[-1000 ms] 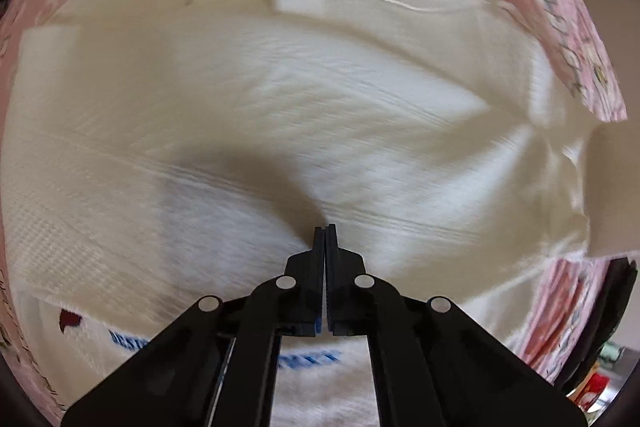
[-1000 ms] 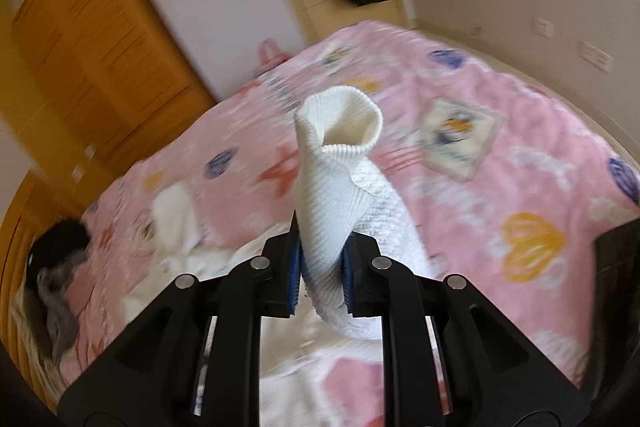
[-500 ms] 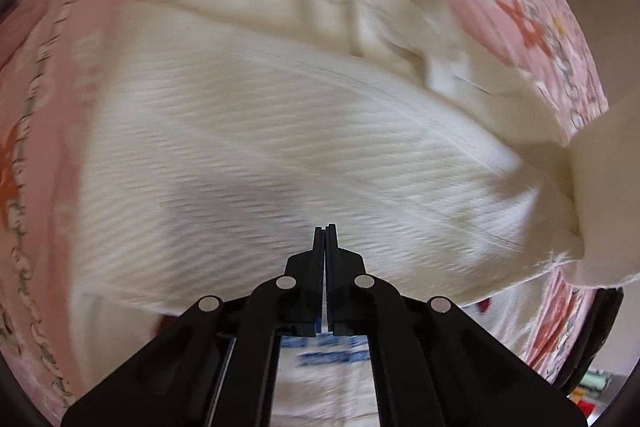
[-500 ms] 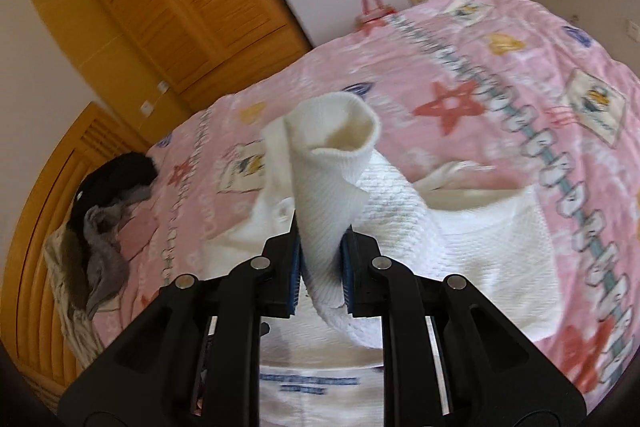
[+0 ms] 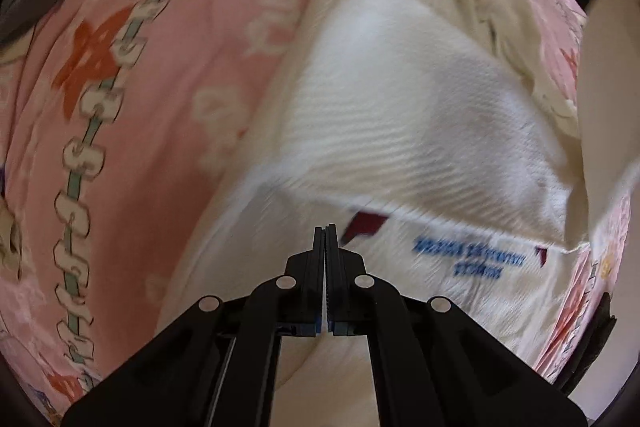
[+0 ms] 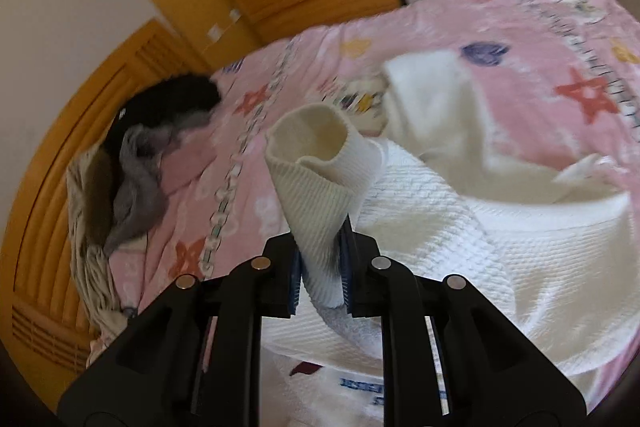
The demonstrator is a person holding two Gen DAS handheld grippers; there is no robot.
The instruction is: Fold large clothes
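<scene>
My right gripper pinched a ribbed cuff of the white knit sweater, the blue-lined pads squeezing the fabric so that the cuff stood up above them as an open, rounded tube with fine vertical ribbing. The sweater itself lay spread on the pink quilt, its body a coarser waffle-like knit, folded over on itself so that a layer with blue printed lettering and small dark red marks showed along the near edge. A smoother cream part of the garment lay crumpled farther off, towards the star-printed stretch of the quilt. My left gripper hung over that same sweater with its black fingers pressed flat together; I could not make out any cloth between them. The quilt was soft and puffy, printed with red stars and a chain-like border. A heap of dark and grey clothes sat at its far edge, against the orange slatted wooden headboard.
</scene>
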